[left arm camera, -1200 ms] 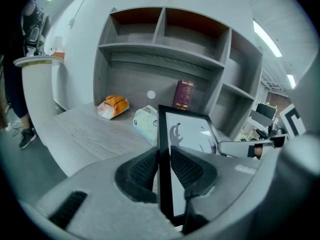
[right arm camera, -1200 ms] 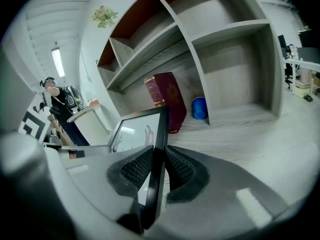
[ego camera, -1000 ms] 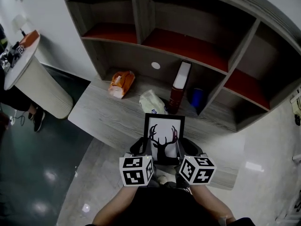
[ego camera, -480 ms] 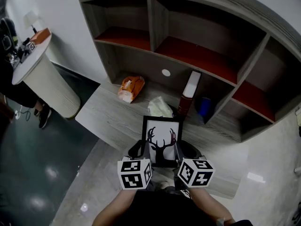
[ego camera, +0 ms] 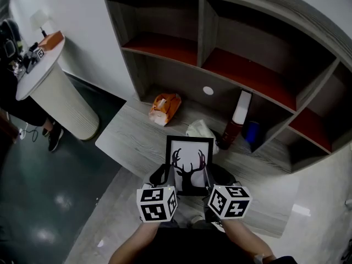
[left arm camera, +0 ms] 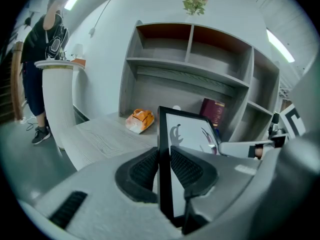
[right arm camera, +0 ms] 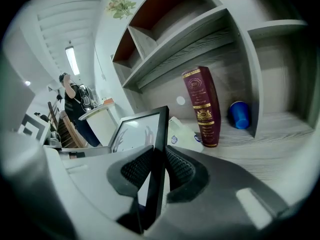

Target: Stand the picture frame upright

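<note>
Gripping black-framed deer-silhouette picture frame (ego camera: 190, 157) by both side edges, left gripper (left arm camera: 164, 170) jaws clamped on left edge, right gripper (right arm camera: 156, 170) jaws on right, frame over near edge of grey wood-grain bench (ego camera: 132, 142).

You stood in what looked like an office or study corner of a larger workroom. Before you was a grey wooden shelf unit (ego camera: 199, 21) with open compartments lined in red, set over a matching desk (ego camera: 132, 142). On the desk were an upright maroon book (right arm camera: 202, 106), a blue cup (right arm camera: 240, 115) and an orange bag (ego camera: 164, 108). A small plant (left arm camera: 194, 3) topped the unit. To your left stood a round white pedestal table (ego camera: 55, 100) with gear on it, and a person (left arm camera: 45, 39) beside it. The floor (ego camera: 38, 191) was dark and glossy. A strip light (right arm camera: 72, 60) ran along the ceiling.
</note>
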`<state>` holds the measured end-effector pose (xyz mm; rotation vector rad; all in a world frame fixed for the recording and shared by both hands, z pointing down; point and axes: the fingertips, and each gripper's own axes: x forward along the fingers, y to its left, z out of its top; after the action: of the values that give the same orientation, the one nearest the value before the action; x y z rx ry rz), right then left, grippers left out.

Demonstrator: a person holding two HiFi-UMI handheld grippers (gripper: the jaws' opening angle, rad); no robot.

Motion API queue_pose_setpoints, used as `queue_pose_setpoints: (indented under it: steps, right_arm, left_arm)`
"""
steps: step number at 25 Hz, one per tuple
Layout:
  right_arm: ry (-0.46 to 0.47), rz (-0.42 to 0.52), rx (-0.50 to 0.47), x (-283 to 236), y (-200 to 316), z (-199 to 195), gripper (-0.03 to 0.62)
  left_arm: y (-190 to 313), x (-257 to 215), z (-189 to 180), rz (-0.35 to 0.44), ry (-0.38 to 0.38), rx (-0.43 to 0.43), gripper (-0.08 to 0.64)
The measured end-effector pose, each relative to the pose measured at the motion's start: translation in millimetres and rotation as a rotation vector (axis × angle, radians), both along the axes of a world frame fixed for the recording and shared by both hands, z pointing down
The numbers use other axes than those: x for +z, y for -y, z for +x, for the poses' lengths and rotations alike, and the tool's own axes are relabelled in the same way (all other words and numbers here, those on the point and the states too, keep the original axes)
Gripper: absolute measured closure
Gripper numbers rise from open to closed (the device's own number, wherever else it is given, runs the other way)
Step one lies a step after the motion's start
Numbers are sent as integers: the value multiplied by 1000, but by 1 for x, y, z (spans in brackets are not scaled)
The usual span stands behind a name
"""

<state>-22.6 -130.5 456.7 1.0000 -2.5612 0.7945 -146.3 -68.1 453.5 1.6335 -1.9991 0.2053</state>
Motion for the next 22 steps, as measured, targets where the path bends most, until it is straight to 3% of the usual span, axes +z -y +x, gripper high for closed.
queue_pose_setpoints:
  steps: [10, 22]
  right_arm:
    - [-8, -20, 20, -5, 14, -63, 522]
    - [-3, -47, -19, -7, 32, -141, 520]
  left_arm:
    - [18, -7, -65, -7, 4, 27, 483]
    - [35, -5, -143, -5, -11, -21, 483]
